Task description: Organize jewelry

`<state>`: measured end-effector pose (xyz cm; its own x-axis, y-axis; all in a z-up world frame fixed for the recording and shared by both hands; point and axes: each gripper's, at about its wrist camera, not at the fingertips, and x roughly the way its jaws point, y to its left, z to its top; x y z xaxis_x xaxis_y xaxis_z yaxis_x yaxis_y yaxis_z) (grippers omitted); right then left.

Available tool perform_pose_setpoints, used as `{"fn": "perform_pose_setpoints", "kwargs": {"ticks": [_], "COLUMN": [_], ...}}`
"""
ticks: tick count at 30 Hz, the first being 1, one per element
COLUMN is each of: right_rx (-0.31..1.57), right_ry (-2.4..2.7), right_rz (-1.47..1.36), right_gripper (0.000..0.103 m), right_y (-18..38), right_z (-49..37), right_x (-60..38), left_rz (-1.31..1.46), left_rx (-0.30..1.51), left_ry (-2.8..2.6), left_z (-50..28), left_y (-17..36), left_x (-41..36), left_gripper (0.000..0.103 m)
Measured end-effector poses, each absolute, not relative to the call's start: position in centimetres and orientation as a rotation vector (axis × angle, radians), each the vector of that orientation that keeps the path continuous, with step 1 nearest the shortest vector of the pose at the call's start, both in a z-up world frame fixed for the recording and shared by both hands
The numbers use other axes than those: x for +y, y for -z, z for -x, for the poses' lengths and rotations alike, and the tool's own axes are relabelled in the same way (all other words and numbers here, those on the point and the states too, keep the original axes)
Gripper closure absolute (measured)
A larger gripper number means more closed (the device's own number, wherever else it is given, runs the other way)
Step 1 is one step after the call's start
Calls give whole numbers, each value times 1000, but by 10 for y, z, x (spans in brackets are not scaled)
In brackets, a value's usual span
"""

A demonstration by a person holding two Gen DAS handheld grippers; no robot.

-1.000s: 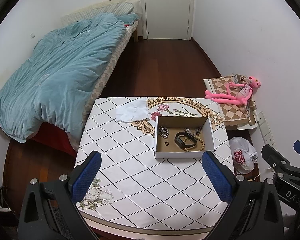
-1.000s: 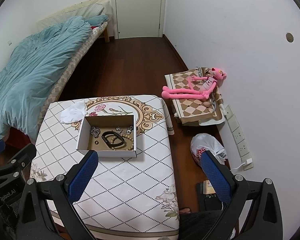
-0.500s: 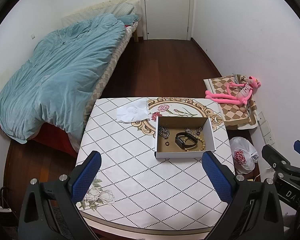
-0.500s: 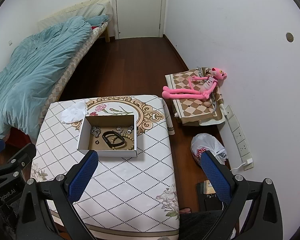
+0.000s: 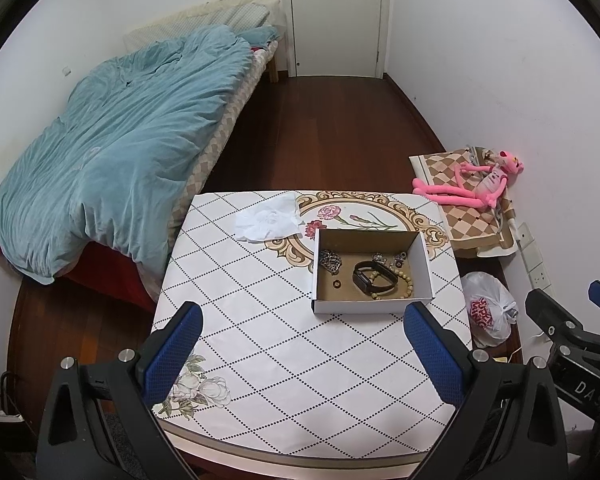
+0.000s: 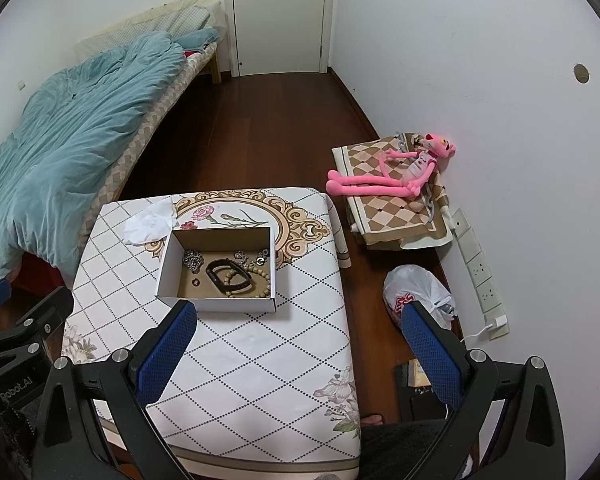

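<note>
Both the left tongs (image 5: 302, 330) and right tongs (image 6: 300, 330) hover spread apart, empty, above the bench (image 5: 260, 320). The jewelry (image 5: 366, 276) lies inside the cardboard box (image 5: 370, 306), beyond both tongs.

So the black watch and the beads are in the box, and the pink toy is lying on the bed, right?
Not quite. The black watch and beads are in the box, but the pink toy lies on a checkered cushion by the wall, as the right wrist view shows.
</note>
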<state>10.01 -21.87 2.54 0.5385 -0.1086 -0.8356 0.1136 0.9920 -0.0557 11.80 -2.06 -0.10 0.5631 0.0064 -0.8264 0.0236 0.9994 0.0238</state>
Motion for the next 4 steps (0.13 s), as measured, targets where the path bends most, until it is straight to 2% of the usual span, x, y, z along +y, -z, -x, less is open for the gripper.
{"fn": "perform_pose_setpoints", "kwargs": {"ticks": [4], "right_rx": [994], "right_ry": [128], "right_rz": [-3], "right_gripper": [0], "right_y": [-25], "right_z": [-100], "right_x": [-218], "left_rz": [-25], "left_rx": [966], "left_ry": [17], "left_z": [-116], "left_y": [1], "left_x": [-18], "left_gripper": [1]}}
